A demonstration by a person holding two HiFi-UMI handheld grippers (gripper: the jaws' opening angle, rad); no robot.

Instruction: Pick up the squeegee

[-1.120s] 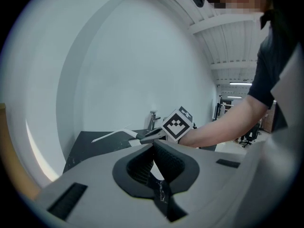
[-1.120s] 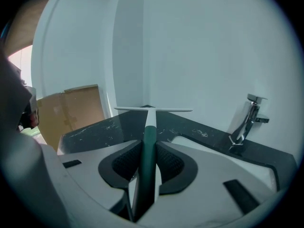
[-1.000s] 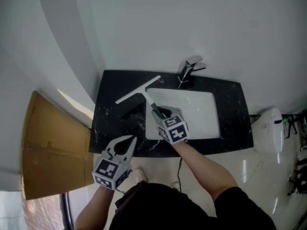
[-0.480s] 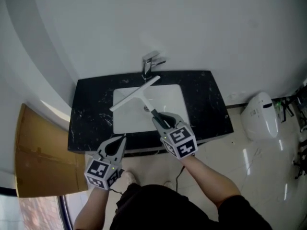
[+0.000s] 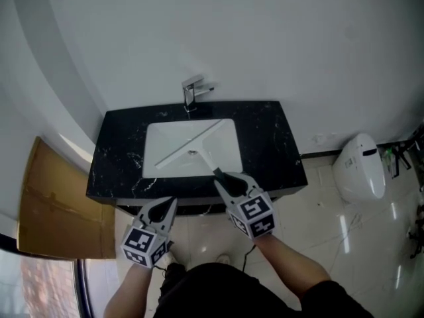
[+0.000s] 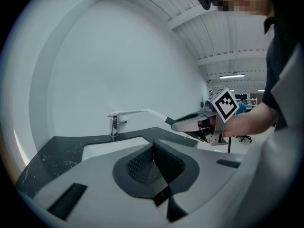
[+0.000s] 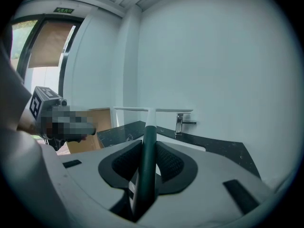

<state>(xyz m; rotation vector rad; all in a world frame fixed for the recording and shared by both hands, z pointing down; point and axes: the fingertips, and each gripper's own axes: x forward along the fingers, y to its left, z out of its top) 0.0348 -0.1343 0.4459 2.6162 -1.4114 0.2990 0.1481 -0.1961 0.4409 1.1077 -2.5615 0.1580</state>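
The squeegee (image 5: 189, 145) has a long white blade and a dark green handle. My right gripper (image 5: 218, 175) is shut on that handle and holds it in the air above the white sink basin (image 5: 218, 152). In the right gripper view the handle (image 7: 147, 156) runs up between the pads to the blade (image 7: 152, 109), which lies level. My left gripper (image 5: 170, 203) hangs in front of the counter's near edge, shut with nothing in it; its pads (image 6: 153, 160) meet. From the left gripper view the right gripper (image 6: 197, 122) and the blade (image 6: 133, 112) show to the right.
The black stone counter (image 5: 278, 144) carries a chrome faucet (image 5: 191, 93) at the back against a white wall. A cardboard sheet (image 5: 56, 211) leans at the left. A white toilet-like fixture (image 5: 361, 164) stands on the tiled floor at the right.
The right gripper has carried the squeegee from over the counter's left part to above the basin, back toward the person. The left gripper moved along, still shut and empty.
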